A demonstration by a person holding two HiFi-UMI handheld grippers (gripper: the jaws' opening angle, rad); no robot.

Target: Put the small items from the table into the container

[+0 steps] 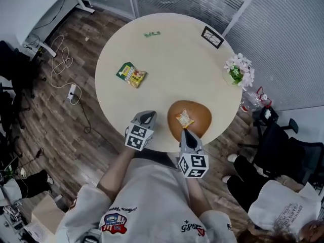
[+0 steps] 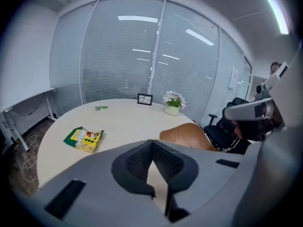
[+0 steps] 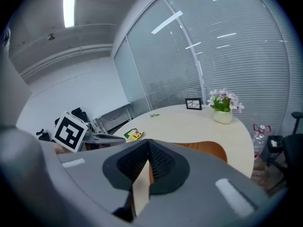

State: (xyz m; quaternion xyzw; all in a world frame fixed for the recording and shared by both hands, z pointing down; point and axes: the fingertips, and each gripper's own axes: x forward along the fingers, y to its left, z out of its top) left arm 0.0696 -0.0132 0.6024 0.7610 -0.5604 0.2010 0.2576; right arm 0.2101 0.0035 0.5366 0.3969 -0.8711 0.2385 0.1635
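left claw (image 1: 147,117): closed, empty | right claw (image 1: 186,132): closed, empty | snack packet (image 1: 131,75) on table (image 1: 177,54): print unreadable

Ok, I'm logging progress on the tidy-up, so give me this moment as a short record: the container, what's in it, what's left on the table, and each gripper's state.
container: brown bowl at the near edge of the round table
in container: one orange packet
left to pack: green-yellow snack packet; small green item at the far side
other things on table: flower pot; black-framed card
left gripper: fingers together, nothing between them
right gripper: fingers together, nothing between them
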